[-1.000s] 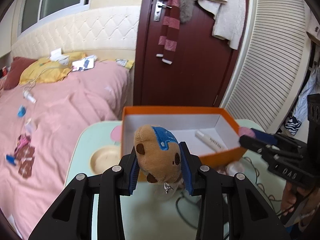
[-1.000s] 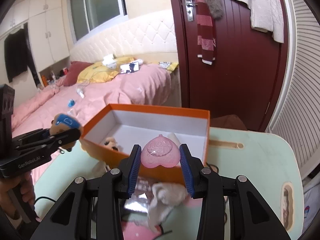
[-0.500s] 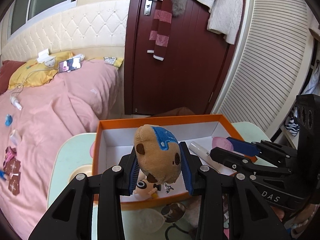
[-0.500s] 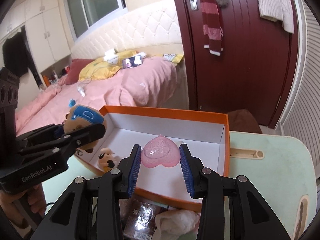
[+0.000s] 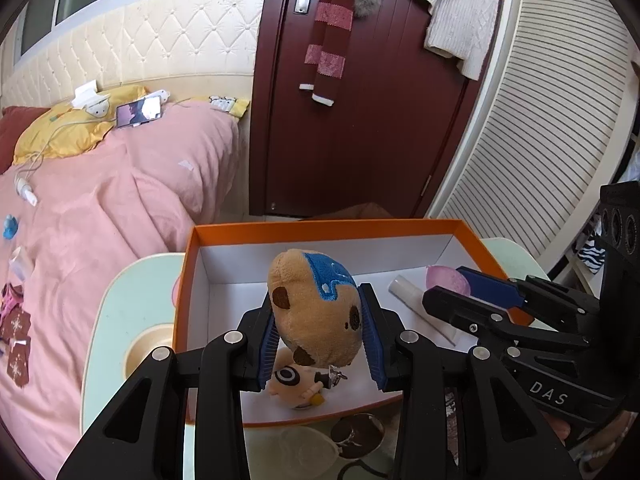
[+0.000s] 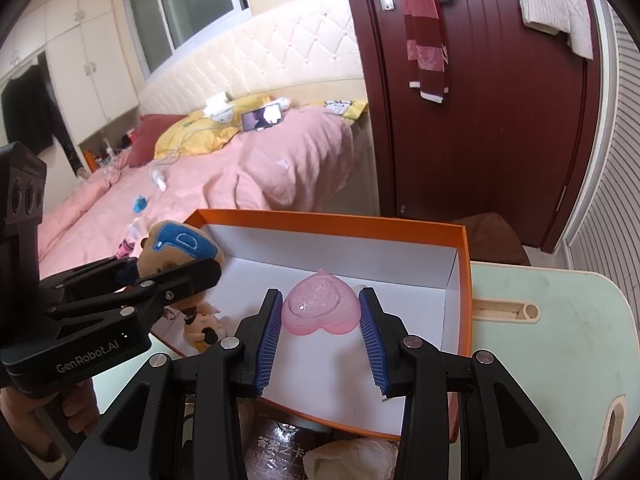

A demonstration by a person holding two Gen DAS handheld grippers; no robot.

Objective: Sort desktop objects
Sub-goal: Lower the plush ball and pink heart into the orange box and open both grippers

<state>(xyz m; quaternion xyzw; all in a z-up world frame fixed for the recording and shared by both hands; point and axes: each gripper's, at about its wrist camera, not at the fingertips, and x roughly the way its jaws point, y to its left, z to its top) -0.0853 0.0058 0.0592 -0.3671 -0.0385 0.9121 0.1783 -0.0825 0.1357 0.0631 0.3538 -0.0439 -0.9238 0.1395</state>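
Observation:
An orange box (image 5: 320, 225) with a white inside stands on the mint-green table. In the left wrist view my left gripper (image 5: 318, 336) is shut on a brown plush toy (image 5: 316, 312) with a blue patch and holds it over the box's near part. Under it in the box lie a small doll (image 5: 294, 384) and a white tube (image 5: 420, 312). In the right wrist view my right gripper (image 6: 320, 332) is shut on a pink heart-shaped case (image 6: 320, 308) above the box floor (image 6: 360, 380). The left gripper (image 6: 176, 276) with the plush toy (image 6: 180, 246) shows at the left.
The table (image 6: 560, 320) has a slot (image 6: 504, 312) right of the box and a round recess (image 5: 146, 350) to its left. A dark packet (image 6: 276, 446), crumpled tissue (image 6: 352, 456) and a clear heart lid (image 5: 308, 446) lie in front. A pink bed (image 5: 100, 200) borders the left.
Both grippers have moved forward over the orange box, each still holding its object. The box now lies beneath them and the two grippers have come closer together.

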